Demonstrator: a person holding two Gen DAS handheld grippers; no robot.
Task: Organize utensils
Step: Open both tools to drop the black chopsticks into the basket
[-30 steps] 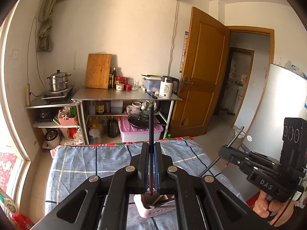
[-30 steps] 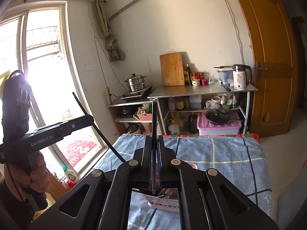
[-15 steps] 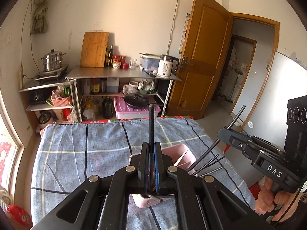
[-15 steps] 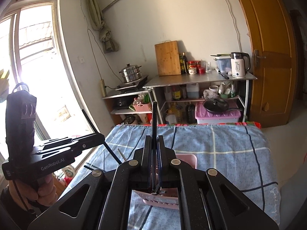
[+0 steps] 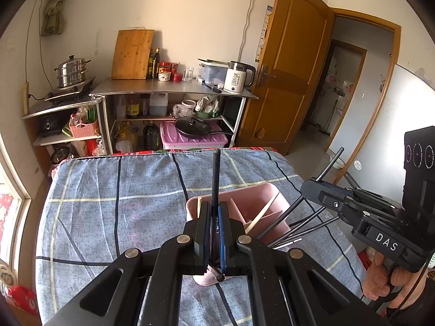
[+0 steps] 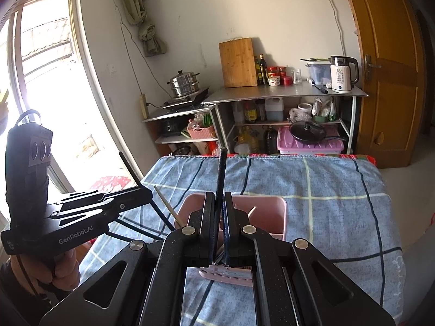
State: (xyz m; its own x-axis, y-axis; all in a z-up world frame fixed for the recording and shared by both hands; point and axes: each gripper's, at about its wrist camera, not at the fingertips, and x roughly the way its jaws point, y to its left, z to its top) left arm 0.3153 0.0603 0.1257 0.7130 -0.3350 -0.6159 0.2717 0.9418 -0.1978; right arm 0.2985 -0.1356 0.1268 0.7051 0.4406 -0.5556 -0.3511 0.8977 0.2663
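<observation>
In the left wrist view, the left gripper (image 5: 214,231) sits at lower centre, its jaws pinched almost together on a black chopstick (image 5: 216,179) whose long axis runs straight up the frame, away from the camera. Directly beneath and just beyond the fingertips is the pink utensil holder (image 5: 261,195), standing on the blue checked cloth (image 5: 117,217); its dividers make several compartments, with pale wooden chopsticks (image 5: 262,213) leaning in them and dark ones fanning out to the lower right. Further right, the right gripper (image 5: 323,190) comes in from the frame's edge, clamped on a second black chopstick (image 5: 330,165) that slants up and right. In the right wrist view that chopstick (image 6: 220,179) likewise points straight up from closed jaws above the holder (image 6: 272,203). Both grippers look about equally near the holder; I judge the coming move is a downward tilt so each stick's lower end enters a compartment.
</observation>
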